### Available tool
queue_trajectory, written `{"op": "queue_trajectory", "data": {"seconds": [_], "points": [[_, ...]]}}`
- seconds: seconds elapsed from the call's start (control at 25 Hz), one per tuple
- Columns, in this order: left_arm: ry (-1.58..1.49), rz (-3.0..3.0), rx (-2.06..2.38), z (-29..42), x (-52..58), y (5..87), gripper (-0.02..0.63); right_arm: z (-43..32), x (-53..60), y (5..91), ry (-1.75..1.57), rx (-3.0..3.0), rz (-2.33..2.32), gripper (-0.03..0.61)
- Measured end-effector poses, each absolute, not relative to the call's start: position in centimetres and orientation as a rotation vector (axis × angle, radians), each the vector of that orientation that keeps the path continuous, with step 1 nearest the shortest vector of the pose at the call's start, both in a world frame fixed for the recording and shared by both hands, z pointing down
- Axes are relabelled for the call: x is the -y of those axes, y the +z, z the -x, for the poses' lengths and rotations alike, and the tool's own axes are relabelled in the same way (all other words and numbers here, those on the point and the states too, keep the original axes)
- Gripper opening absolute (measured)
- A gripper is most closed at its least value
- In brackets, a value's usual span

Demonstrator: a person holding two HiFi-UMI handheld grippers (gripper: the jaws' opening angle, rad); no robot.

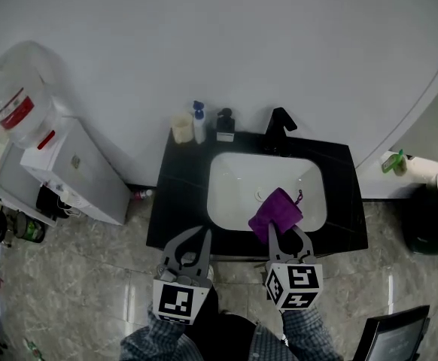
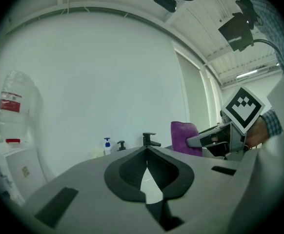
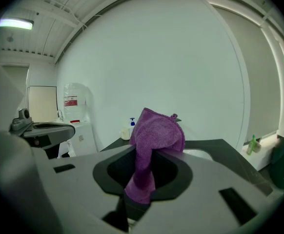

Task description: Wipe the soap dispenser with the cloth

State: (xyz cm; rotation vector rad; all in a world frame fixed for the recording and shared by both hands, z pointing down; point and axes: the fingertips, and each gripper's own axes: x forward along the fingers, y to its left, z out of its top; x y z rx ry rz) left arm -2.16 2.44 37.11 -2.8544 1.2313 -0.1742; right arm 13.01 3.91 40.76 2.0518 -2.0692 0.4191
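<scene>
Soap dispenser [image 1: 224, 124] stands at the tabletop's [image 1: 175, 201] far edge, left of the faucet [image 1: 279, 126]. The right gripper's [image 1: 285, 233] fingers pinch the purple cloth [image 1: 277, 210] above the near side of the sink [image 1: 219, 164]. The left gripper's [image 1: 193, 239] fingers are pressed together, empty.

soft light, bent edges

a long lamp [image 3: 15, 23] glows up high. the white wall [image 1: 226, 43] is bright and shadows are faint. both gripper views curve round and go black at the corners. the cloth [image 3: 156, 135] looks sharp.
</scene>
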Motion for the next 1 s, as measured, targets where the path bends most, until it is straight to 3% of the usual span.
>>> {"op": "queue_trajectory", "data": {"seconds": [0.44, 1.0], "points": [[-0.226, 2.822, -1.259, 2.6, -11.7, 35.7, 0.002, -11.6, -12.1, 39.1, 0.409, 2.149, -2.014, 0.078], [-0.260, 2.862, -1.153, 4.3, -12.7, 34.6, 0.002, -8.0, -13.4, 37.4, 0.416, 2.155, -2.054, 0.078]]}}
